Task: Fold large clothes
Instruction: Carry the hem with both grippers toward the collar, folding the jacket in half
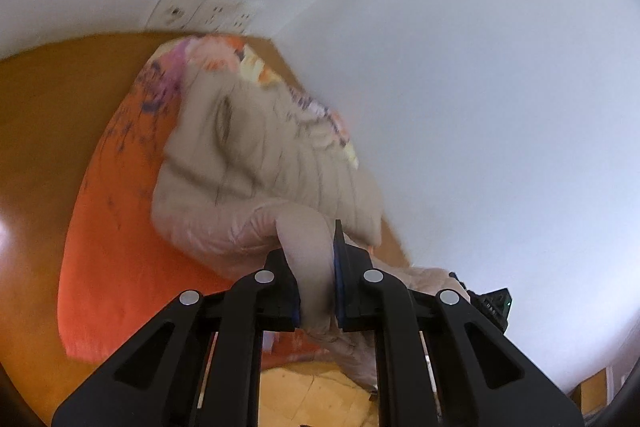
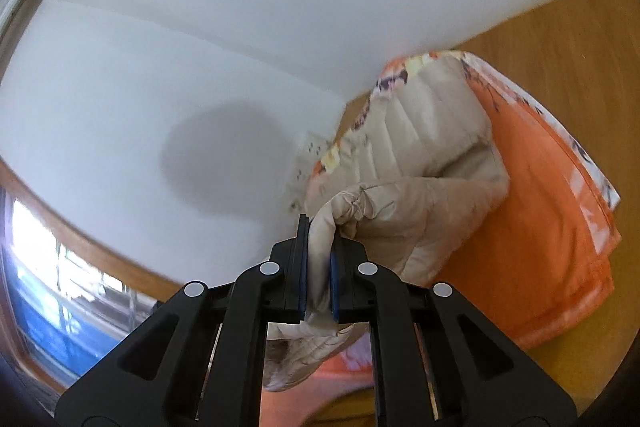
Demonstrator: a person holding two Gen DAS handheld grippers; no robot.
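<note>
A beige quilted puffer jacket (image 1: 256, 155) lies on an orange floral bedcover (image 1: 116, 227), its far part against the white wall. My left gripper (image 1: 314, 251) is shut on a fold of the jacket's near edge, lifted off the cover. In the right wrist view the same jacket (image 2: 424, 155) shows with my right gripper (image 2: 320, 247) shut on another bunched part of its near edge, also raised. Loose jacket cloth hangs below both grippers.
A white wall (image 1: 480, 87) rises right behind the bedcover, with wall sockets (image 1: 200, 13) near the corner. A wooden surface (image 1: 36, 115) surrounds the orange cover (image 2: 552, 227). A window with a wooden frame (image 2: 48, 267) lies at the left in the right wrist view.
</note>
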